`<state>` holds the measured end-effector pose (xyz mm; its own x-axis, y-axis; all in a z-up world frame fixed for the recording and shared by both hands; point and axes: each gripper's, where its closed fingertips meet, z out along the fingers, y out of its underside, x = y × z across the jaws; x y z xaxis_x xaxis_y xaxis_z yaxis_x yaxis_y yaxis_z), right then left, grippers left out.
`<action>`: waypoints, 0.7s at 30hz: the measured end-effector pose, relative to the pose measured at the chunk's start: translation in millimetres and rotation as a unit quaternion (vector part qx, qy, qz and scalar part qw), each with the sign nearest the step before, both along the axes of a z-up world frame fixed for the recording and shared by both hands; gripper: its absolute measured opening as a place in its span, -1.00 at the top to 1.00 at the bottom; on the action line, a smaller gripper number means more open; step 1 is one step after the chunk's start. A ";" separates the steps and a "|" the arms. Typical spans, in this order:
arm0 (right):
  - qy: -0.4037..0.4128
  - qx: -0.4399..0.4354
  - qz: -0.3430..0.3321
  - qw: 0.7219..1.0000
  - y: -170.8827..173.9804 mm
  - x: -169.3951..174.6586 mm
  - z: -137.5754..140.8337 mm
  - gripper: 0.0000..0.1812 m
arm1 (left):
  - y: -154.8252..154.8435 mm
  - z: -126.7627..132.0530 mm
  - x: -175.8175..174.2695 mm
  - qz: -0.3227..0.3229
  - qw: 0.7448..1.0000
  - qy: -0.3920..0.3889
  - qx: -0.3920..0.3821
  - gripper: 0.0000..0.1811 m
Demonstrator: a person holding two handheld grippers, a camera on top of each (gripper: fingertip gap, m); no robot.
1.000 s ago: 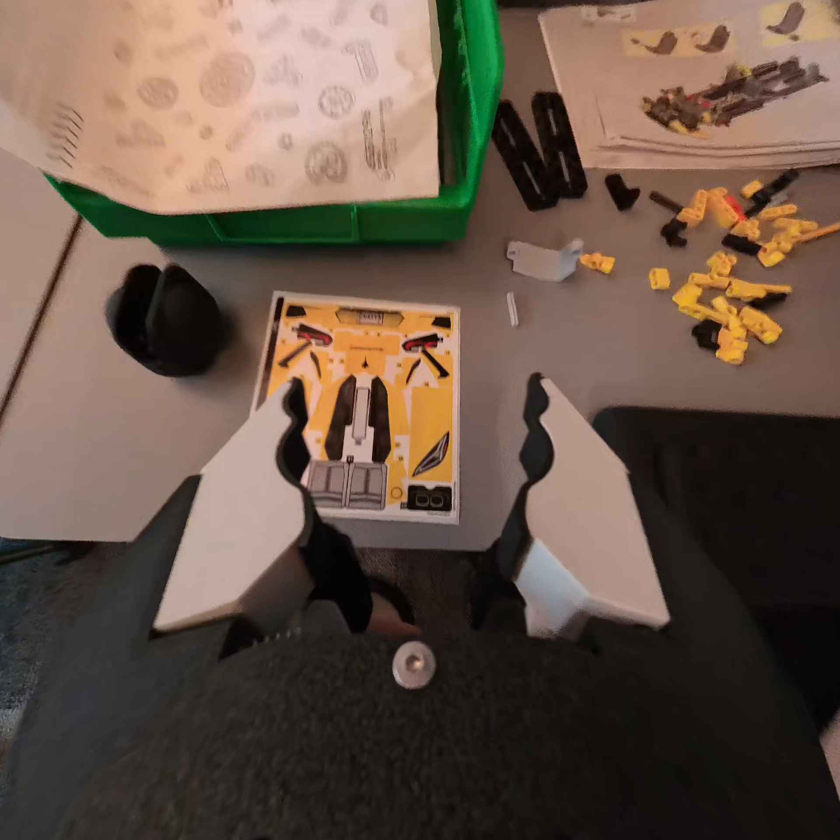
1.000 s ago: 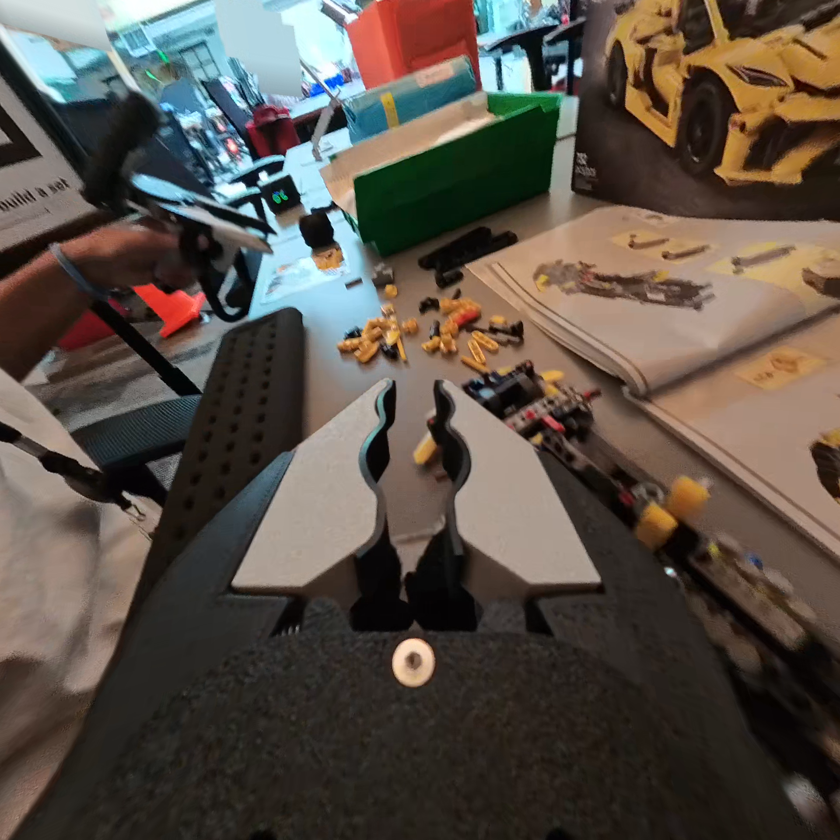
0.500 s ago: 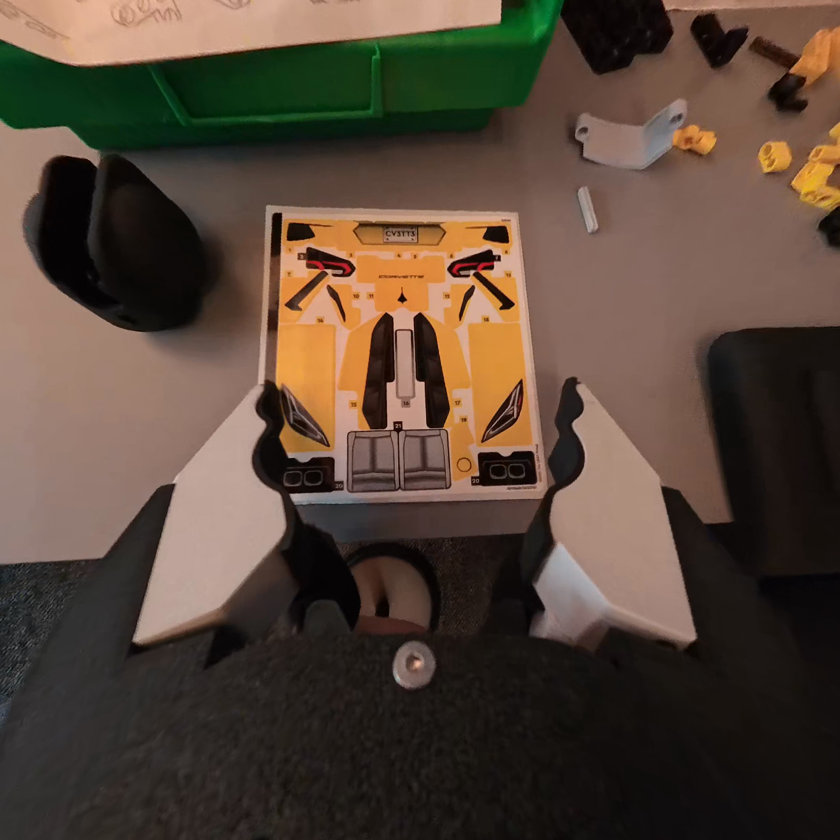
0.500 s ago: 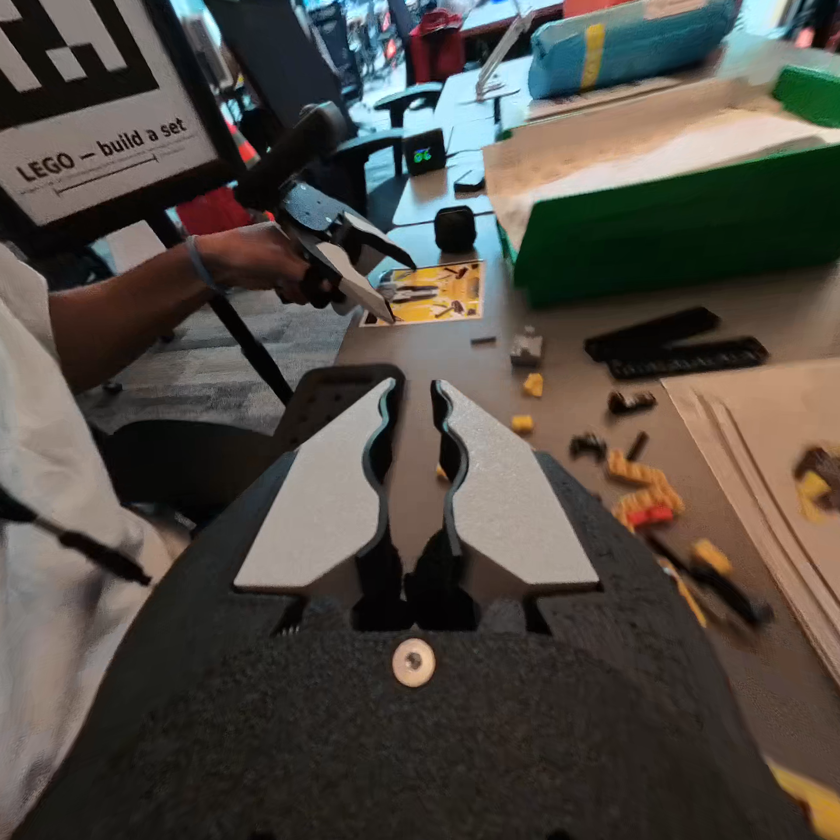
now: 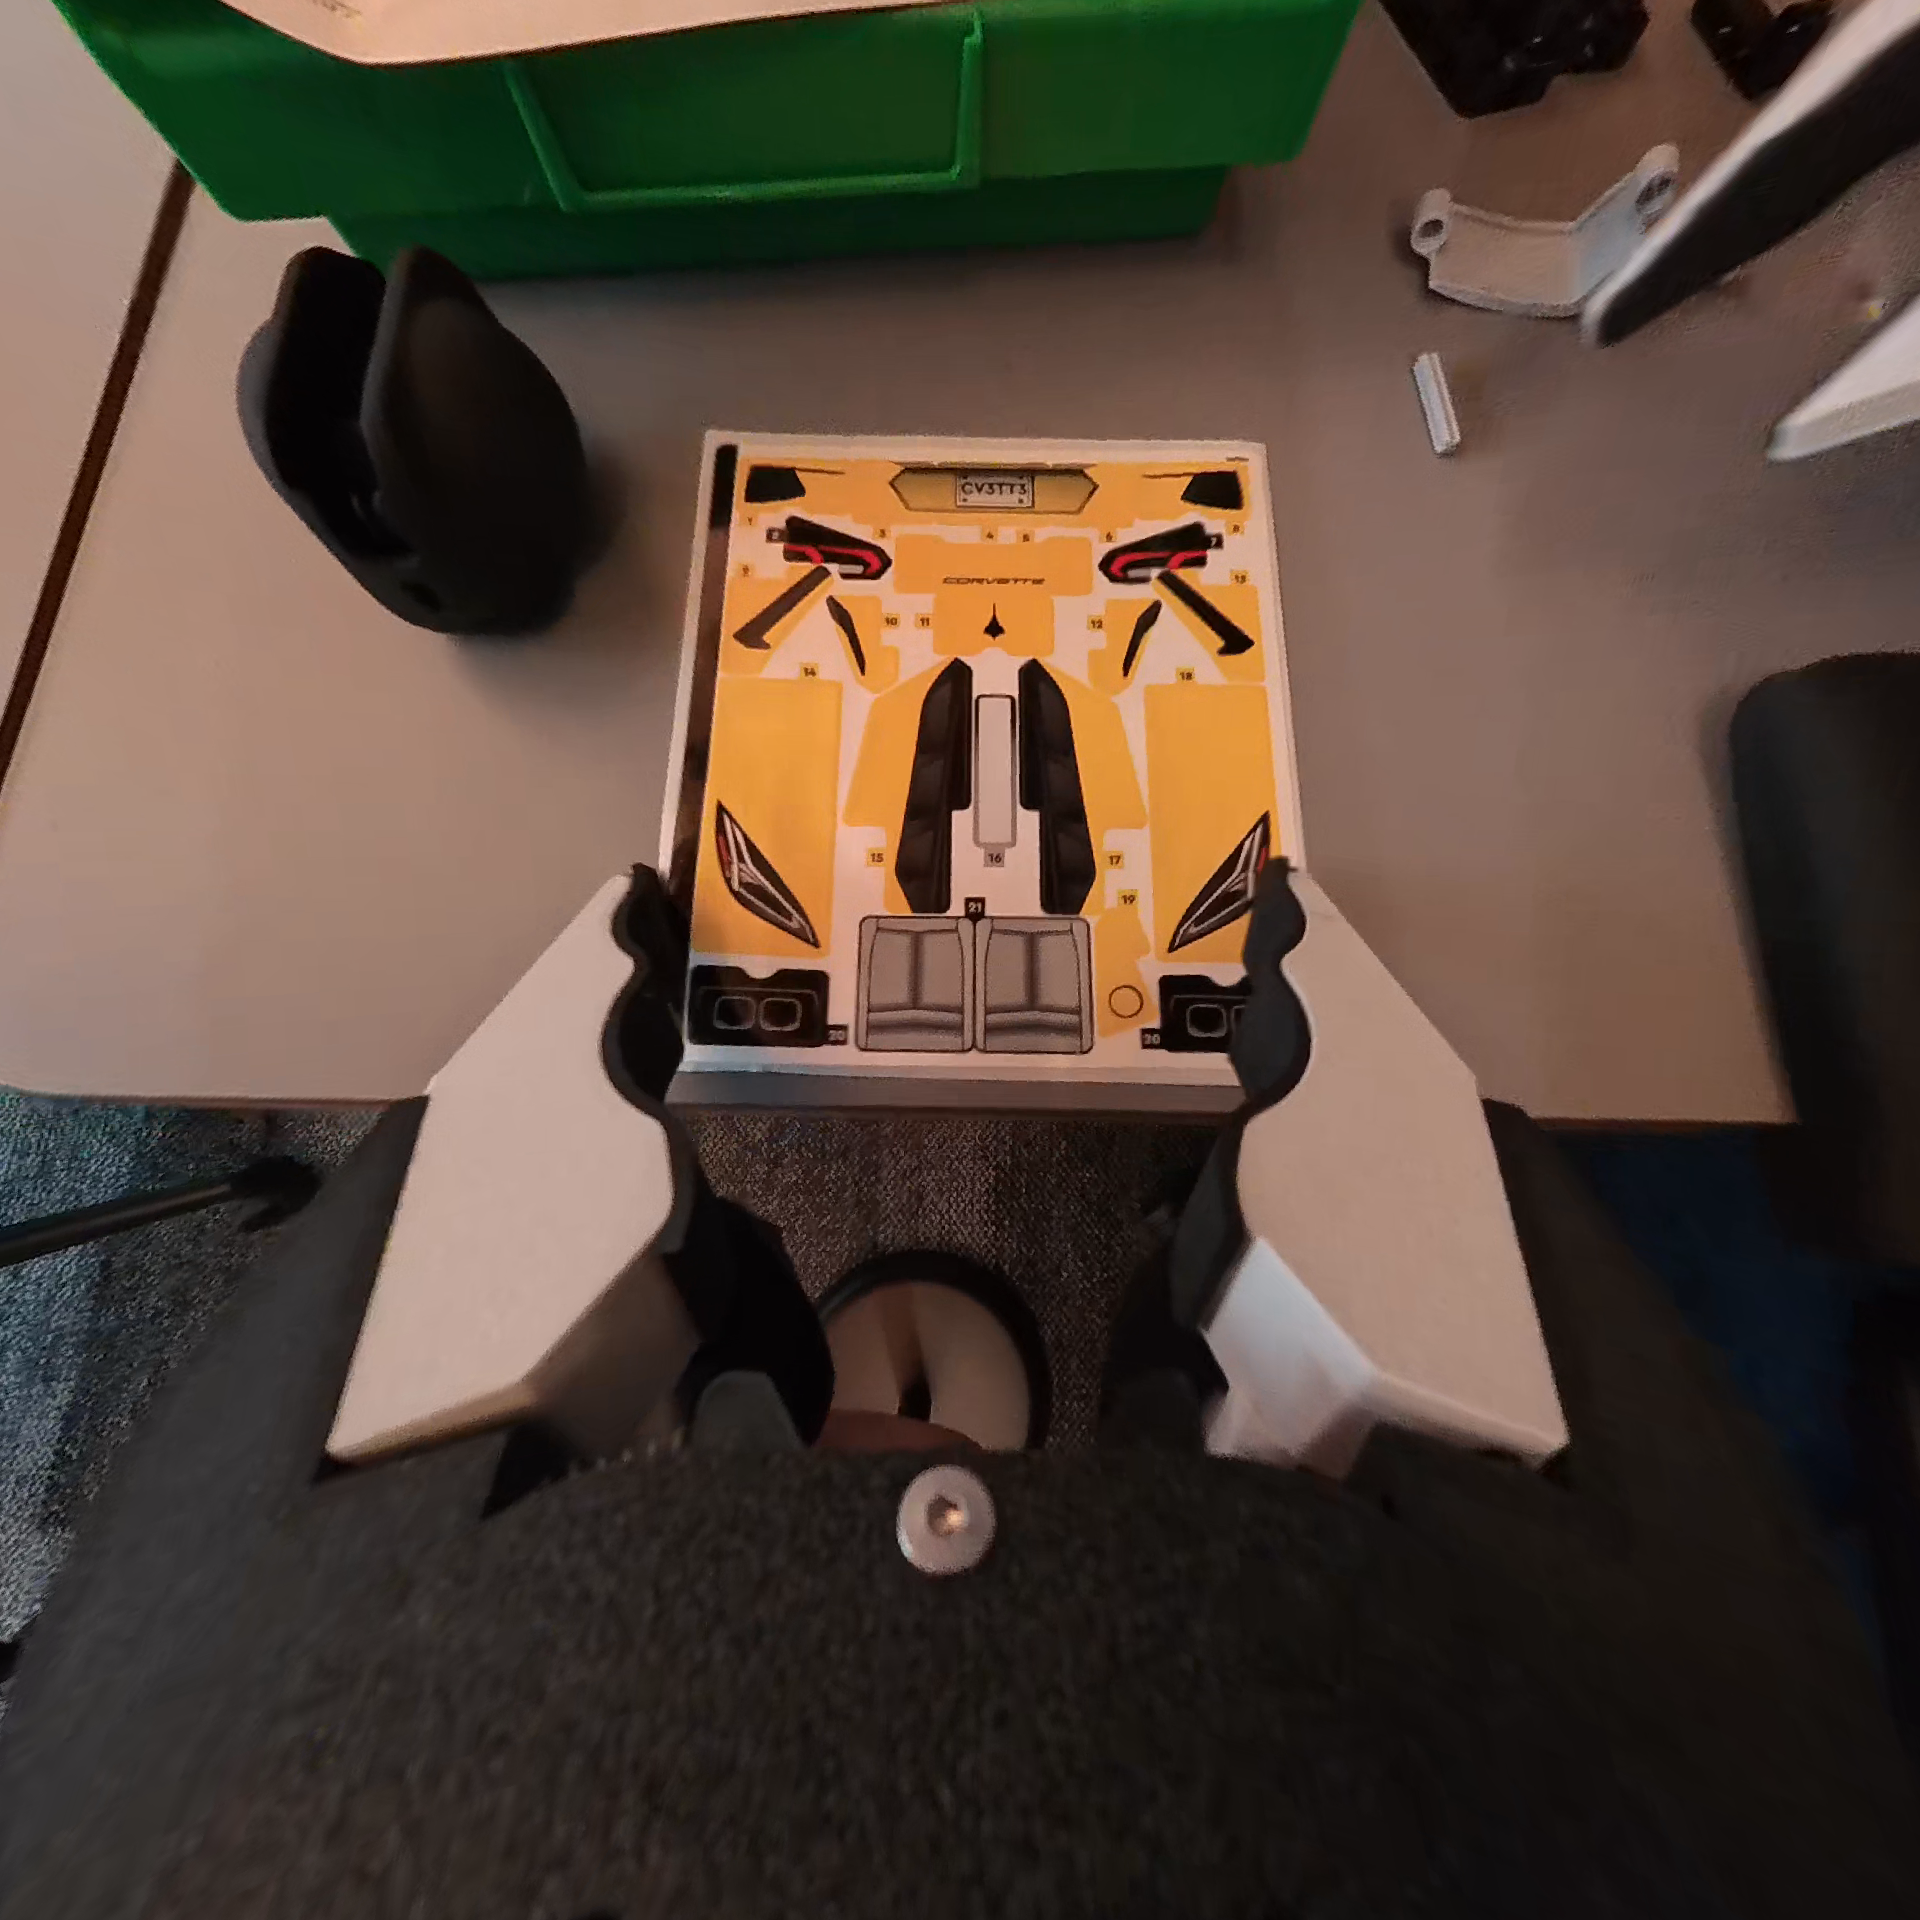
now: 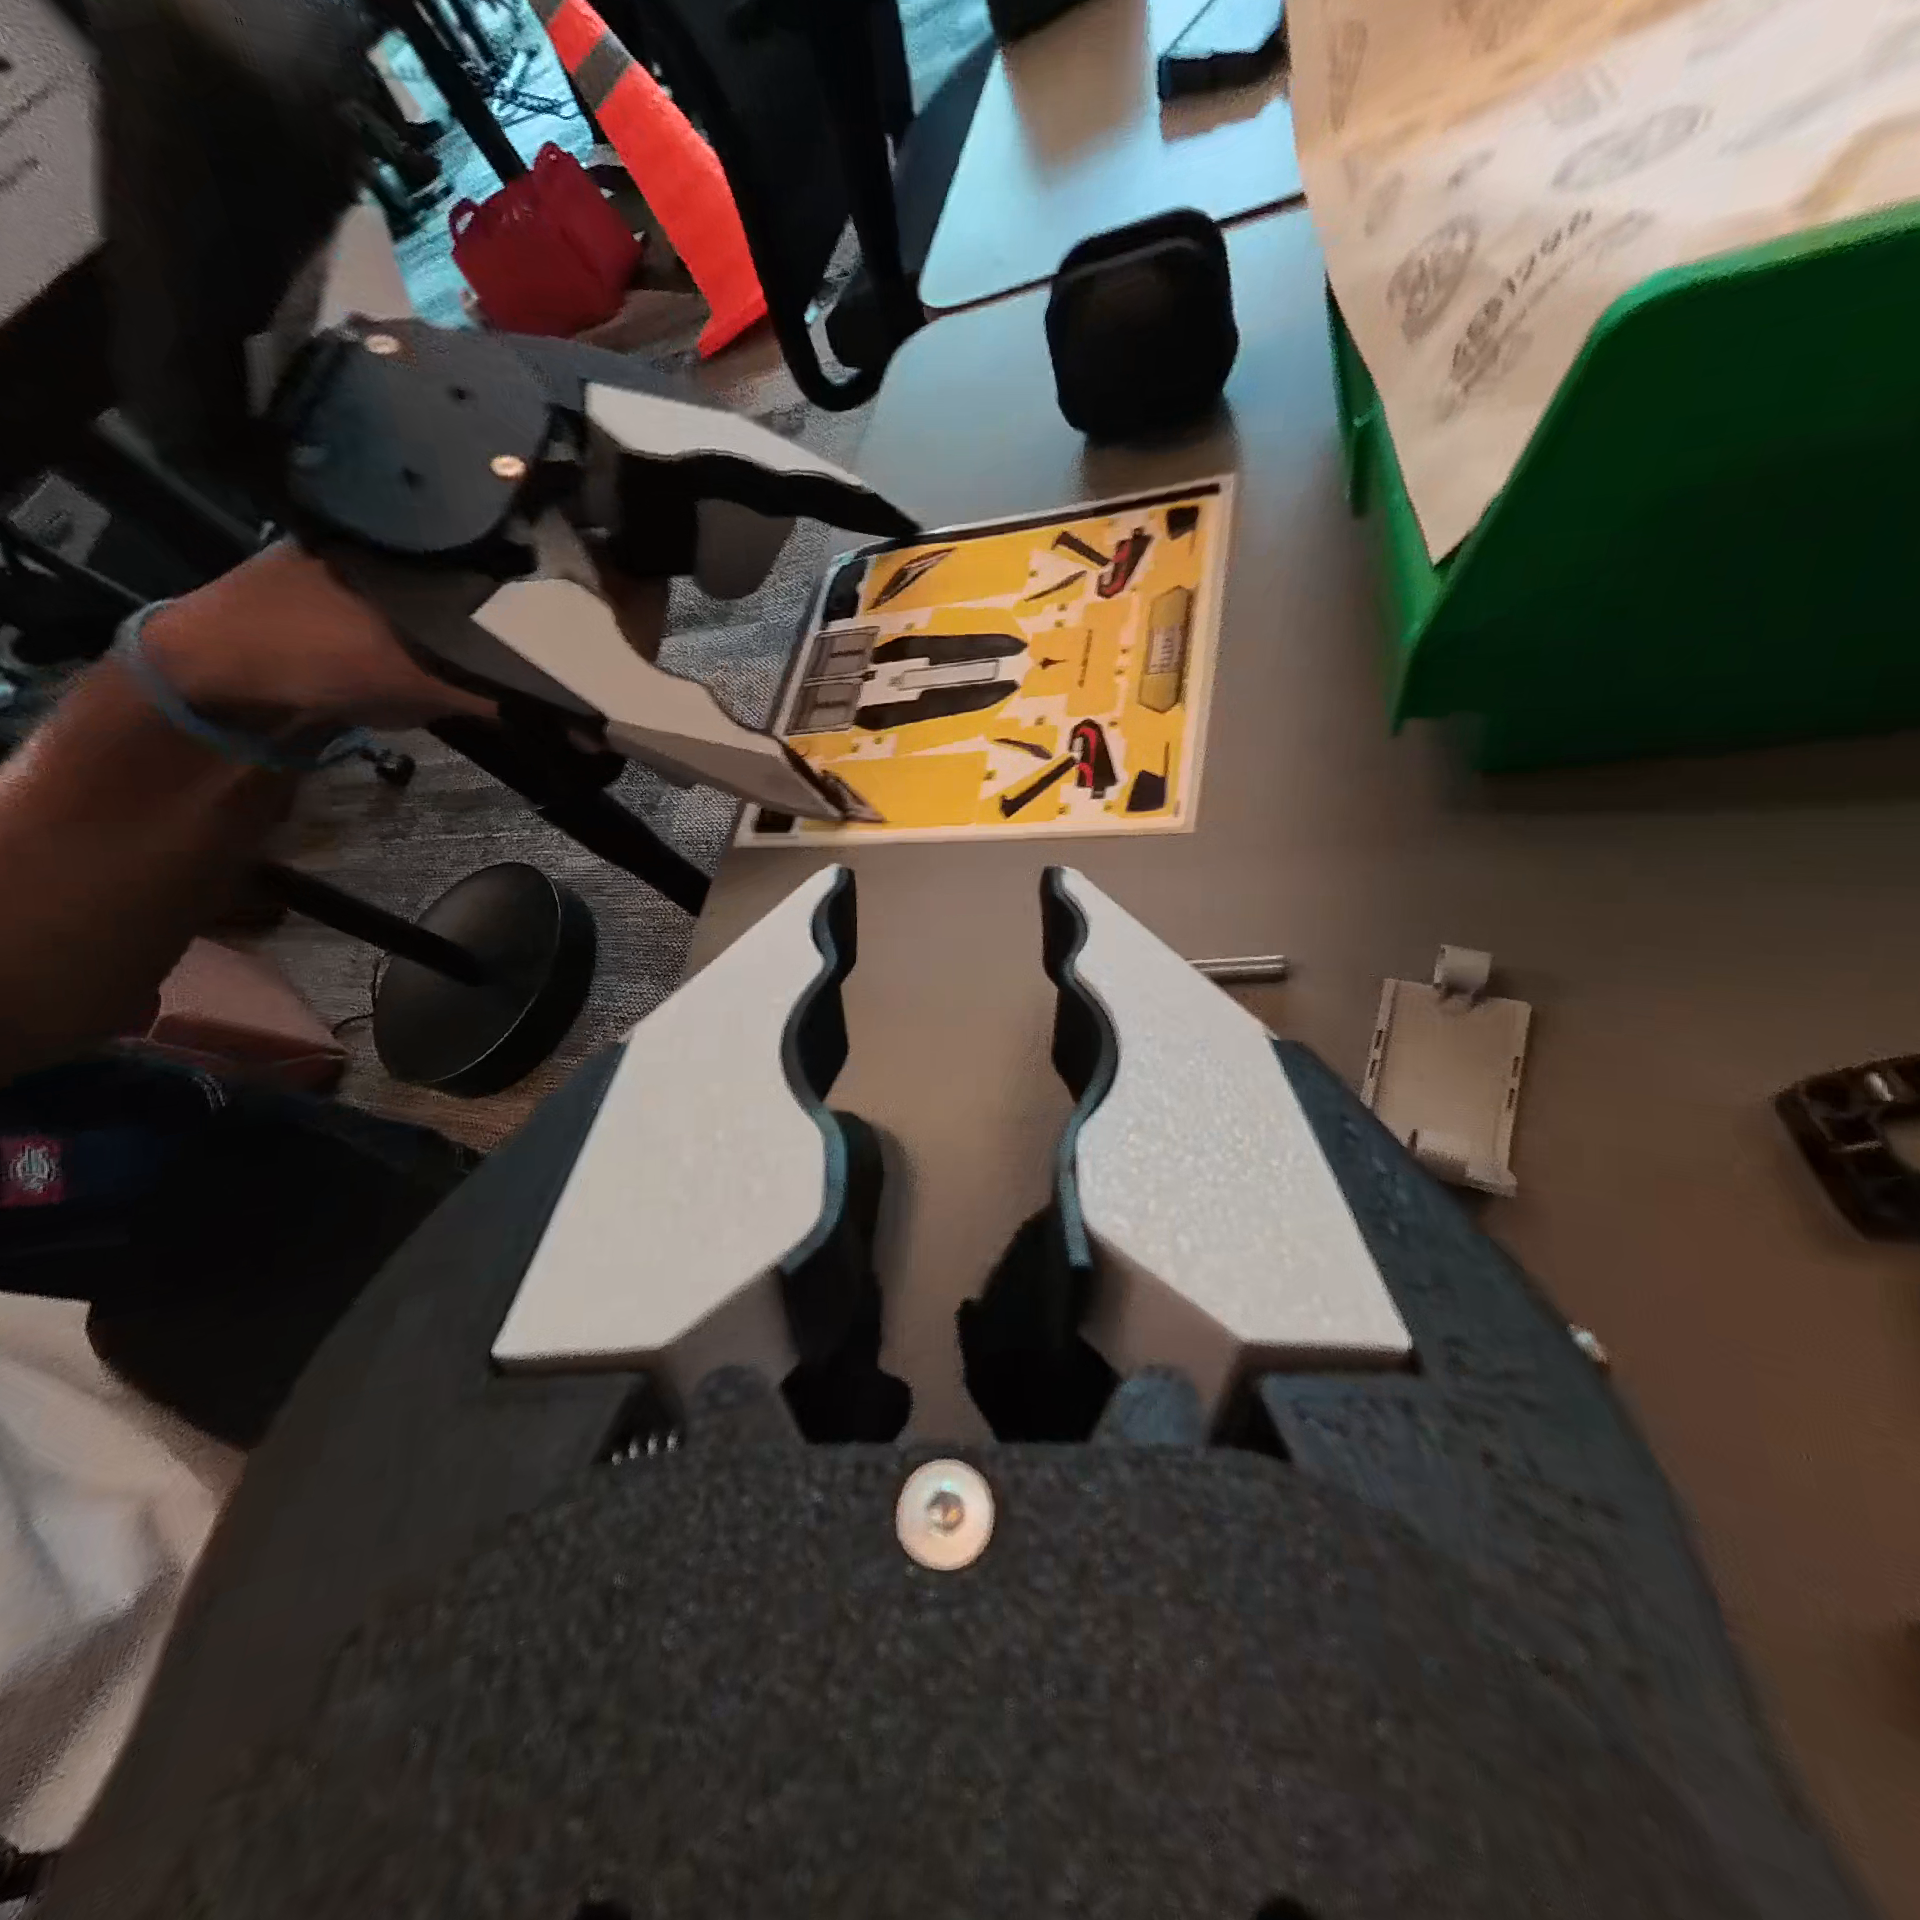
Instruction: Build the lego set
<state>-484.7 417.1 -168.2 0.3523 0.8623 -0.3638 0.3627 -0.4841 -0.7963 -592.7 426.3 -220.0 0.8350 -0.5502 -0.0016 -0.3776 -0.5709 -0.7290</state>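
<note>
- Yellow sticker sheet [image 5: 987, 758] lies flat at the table's [image 5: 312, 831] near edge, just before the green bin [image 5: 727, 125].
- I hold my left gripper [image 5: 961, 966] spread wide, straddling its near end.
- My right gripper [image 6: 945, 914] hangs part-open, empty, just beside it.
- I'd slide one finger under the overhanging edge, then pinch gently to avoid creasing.

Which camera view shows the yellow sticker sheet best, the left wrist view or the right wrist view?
The left wrist view: the sticker sheet lies nearly whole and upright between the open left gripper. The right wrist view shows it farther off, sideways, with one corner hidden by that gripper.
</note>
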 end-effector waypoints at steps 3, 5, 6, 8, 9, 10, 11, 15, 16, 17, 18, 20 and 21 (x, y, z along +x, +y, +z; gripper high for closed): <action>-0.009 -0.022 -0.012 1.000 3.9 -2.2 -8.3 0.58 | -11.0 1.8 1.8 -0.008 1.000 -0.001 0.005 -0.05; -0.006 -0.022 -0.017 1.000 3.9 -0.8 -8.0 0.58 | -14.7 3.6 0.8 -0.006 1.000 -0.003 0.010 0.16; -0.008 -0.021 -0.017 1.000 2.9 1.0 -8.5 0.58 | -16.7 4.1 1.0 -0.008 1.000 -0.004 0.011 0.20; -0.014 -0.020 -0.020 1.000 0.9 5.3 -10.5 0.59 | -20.6 4.4 2.3 -0.012 1.000 -0.006 0.010 0.23; -0.014 -0.023 -0.020 0.999 -0.8 6.8 -11.0 0.59 | -22.7 4.6 2.0 -0.010 1.000 -0.007 0.010 0.25; -0.014 -0.026 -0.019 0.999 -2.9 8.0 -11.2 0.59 | -23.8 5.5 2.0 -0.006 1.000 -0.009 0.009 0.31; -0.013 -0.028 -0.020 0.999 -5.0 9.3 -10.6 0.59 | -24.1 7.4 0.7 0.010 1.000 -0.024 0.010 0.27; -0.012 -0.013 -0.026 1.000 -12.9 15.9 -5.8 0.60 | -27.6 14.9 -27.1 0.151 0.971 -0.183 -0.026 0.02; -0.011 -0.010 -0.028 1.000 -14.7 17.7 -4.9 0.60 | -31.8 8.7 -29.9 0.170 0.960 -0.215 -0.049 0.02; -0.009 -0.008 -0.030 0.999 -16.1 19.4 -3.7 0.61 | -34.8 0.0 -32.2 0.188 0.951 -0.235 -0.068 -0.02; -0.006 -0.007 -0.032 0.999 -17.4 20.8 -2.5 0.61 | -37.2 -5.0 -30.3 0.197 0.942 -0.261 -0.080 -0.02; -0.001 -0.009 -0.034 0.999 -19.5 23.4 -0.7 0.61 | -38.5 -4.3 -15.6 0.188 0.914 -0.341 -0.113 0.06; 0.000 -0.009 -0.035 0.999 -20.1 24.7 -0.2 0.61 | -36.8 -2.1 -10.9 0.186 0.897 -0.381 -0.126 0.11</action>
<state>-460.0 397.0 -168.4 0.4113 0.8288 -0.3795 0.3275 -0.5229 -0.7870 -603.7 389.5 -222.1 0.6662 -0.1365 0.7332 0.4256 -0.7377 -0.5241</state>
